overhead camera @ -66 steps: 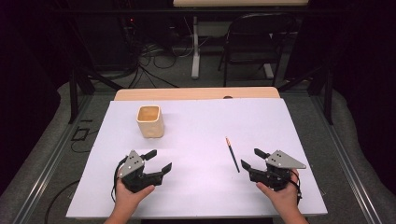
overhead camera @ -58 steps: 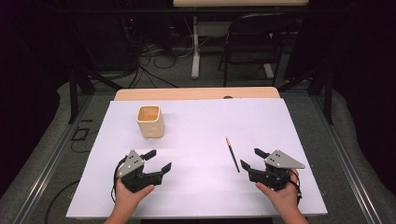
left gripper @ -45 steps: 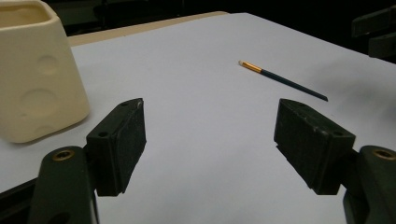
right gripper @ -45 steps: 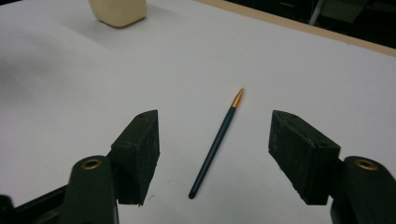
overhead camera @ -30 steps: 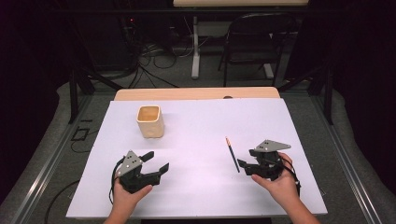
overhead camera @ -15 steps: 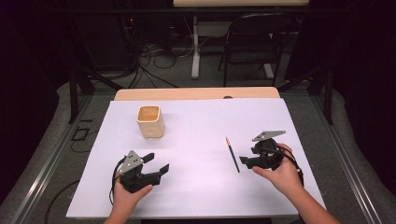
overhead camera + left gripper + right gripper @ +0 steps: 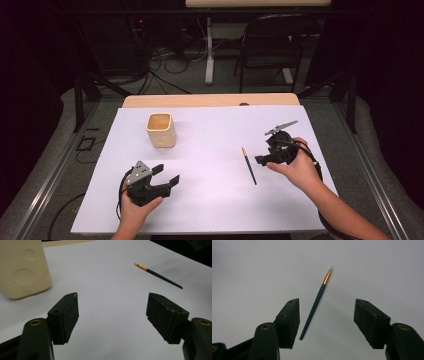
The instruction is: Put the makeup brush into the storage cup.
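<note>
Now right gripper (image 7: 261, 160) just beside a thin paintbrush (image 7: 249, 165) lying flat on the white table (image 7: 210, 150), jaws wide apart with the handle between them, left gripper (image 7: 166, 175) also open, resting near a cream cup (image 7: 161, 130)

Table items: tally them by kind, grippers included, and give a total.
Cream cup: 1
Dark paintbrush: 1
Grippers: 2, left gripper and right gripper, both open
Total: 4
</note>
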Motion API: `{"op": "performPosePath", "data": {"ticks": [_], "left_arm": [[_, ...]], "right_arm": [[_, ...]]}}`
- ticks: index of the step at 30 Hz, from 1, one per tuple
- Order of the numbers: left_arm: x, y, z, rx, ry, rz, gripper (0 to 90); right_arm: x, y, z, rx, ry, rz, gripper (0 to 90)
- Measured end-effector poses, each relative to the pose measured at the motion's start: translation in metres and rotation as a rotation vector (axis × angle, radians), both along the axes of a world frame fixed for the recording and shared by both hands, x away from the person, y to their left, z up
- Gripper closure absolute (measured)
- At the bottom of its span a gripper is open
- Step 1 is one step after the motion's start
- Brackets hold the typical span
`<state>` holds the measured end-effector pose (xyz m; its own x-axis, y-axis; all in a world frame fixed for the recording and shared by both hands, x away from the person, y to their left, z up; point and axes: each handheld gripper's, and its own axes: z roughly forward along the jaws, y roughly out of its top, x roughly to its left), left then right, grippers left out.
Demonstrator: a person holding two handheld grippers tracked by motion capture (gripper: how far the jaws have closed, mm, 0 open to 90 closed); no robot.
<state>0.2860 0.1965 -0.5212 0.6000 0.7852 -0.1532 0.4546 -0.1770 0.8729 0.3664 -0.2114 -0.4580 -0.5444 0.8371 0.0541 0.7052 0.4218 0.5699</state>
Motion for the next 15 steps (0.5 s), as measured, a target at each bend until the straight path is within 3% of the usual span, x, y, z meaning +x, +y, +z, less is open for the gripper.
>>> {"op": "performPosePath", "data": {"ticks": [3, 6, 7, 10, 12, 15], "left_arm": [[0.002, 0.001, -0.002, 0.010, 0.007, 0.020, 28.7], [0.003, 0.001, -0.004, 0.053, -0.006, 0.031, 27.7], [0.004, 0.001, -0.005, 0.065, -0.013, 0.038, 27.6], [0.004, 0.002, -0.004, 0.071, -0.017, 0.050, 27.5], [0.004, 0.002, -0.003, 0.064, -0.008, 0.063, 27.9], [0.006, 0.004, -0.004, 0.061, 0.027, 0.066, 28.1]], "right_arm": [[0.007, 0.004, 0.003, -0.026, -0.001, -0.008, 37.2], [0.009, 0.007, 0.002, -0.035, -0.025, -0.032, 37.1], [0.011, 0.011, 0.002, -0.049, -0.028, -0.031, 41.9], [0.013, 0.014, 0.001, -0.069, -0.033, -0.030, 42.4], [0.015, 0.017, 0.000, -0.078, -0.036, -0.026, 42.0], [0.020, 0.021, 0.000, -0.074, 0.002, -0.016, 42.1]]}}
